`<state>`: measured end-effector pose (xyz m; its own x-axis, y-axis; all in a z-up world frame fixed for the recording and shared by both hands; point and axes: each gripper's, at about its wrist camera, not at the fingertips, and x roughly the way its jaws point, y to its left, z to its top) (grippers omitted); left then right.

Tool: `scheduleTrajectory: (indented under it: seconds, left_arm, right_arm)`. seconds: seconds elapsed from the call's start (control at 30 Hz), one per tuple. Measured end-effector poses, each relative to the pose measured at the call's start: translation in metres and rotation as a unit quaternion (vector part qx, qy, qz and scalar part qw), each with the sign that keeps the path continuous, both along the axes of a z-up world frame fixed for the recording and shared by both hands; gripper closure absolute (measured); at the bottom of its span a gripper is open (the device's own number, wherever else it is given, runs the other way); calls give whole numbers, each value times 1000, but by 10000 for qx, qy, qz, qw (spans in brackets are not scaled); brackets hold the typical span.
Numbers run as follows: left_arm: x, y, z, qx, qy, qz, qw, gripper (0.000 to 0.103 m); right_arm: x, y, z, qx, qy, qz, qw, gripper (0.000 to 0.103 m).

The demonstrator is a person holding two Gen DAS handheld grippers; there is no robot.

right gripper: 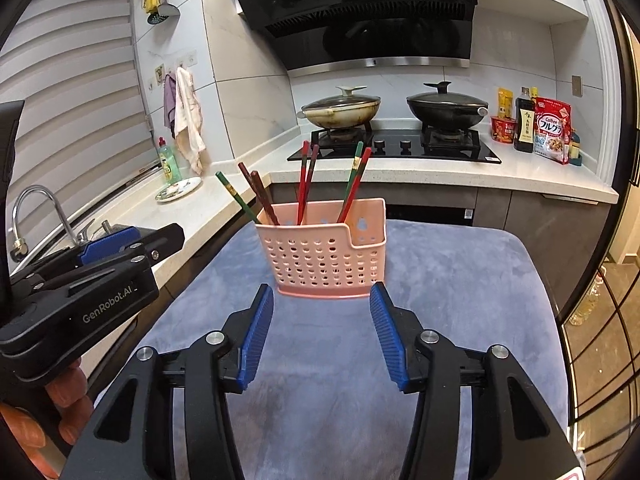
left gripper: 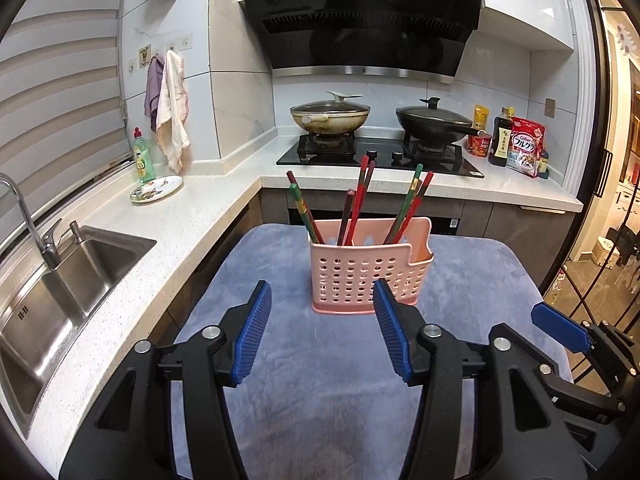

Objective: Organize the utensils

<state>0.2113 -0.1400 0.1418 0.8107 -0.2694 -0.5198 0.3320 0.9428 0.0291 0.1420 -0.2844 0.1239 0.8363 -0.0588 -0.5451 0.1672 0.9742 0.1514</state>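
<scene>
A pink perforated basket [left gripper: 368, 272] stands upright on a blue-grey cloth [left gripper: 320, 380]. It also shows in the right wrist view [right gripper: 324, 256]. Several red, green and brown chopsticks [left gripper: 356, 208] stand in it, leaning apart; they also show in the right wrist view [right gripper: 304, 184]. My left gripper [left gripper: 322, 300] is open and empty, just in front of the basket. My right gripper [right gripper: 322, 300] is open and empty, also just short of the basket. The right gripper's blue finger [left gripper: 560, 326] shows at the right of the left view. The left gripper [right gripper: 108, 240] shows at the left of the right view.
A steel sink [left gripper: 60, 288] with a tap lies to the left. A small plate [left gripper: 156, 188] and a green soap bottle [left gripper: 143, 156] stand on the white counter. Two lidded pans [left gripper: 330, 114] sit on the hob behind. Bottles and food packets [left gripper: 520, 144] stand at the back right.
</scene>
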Motion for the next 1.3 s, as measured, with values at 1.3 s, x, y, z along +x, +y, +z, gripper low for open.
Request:
scheduleTrajectory:
  seconds: [1.3]
  left_arm:
    - [-6,1,-60,443,336,315,9980,10]
  right_arm:
    - [-8,-6,-42,-423,497,-429,9969,19]
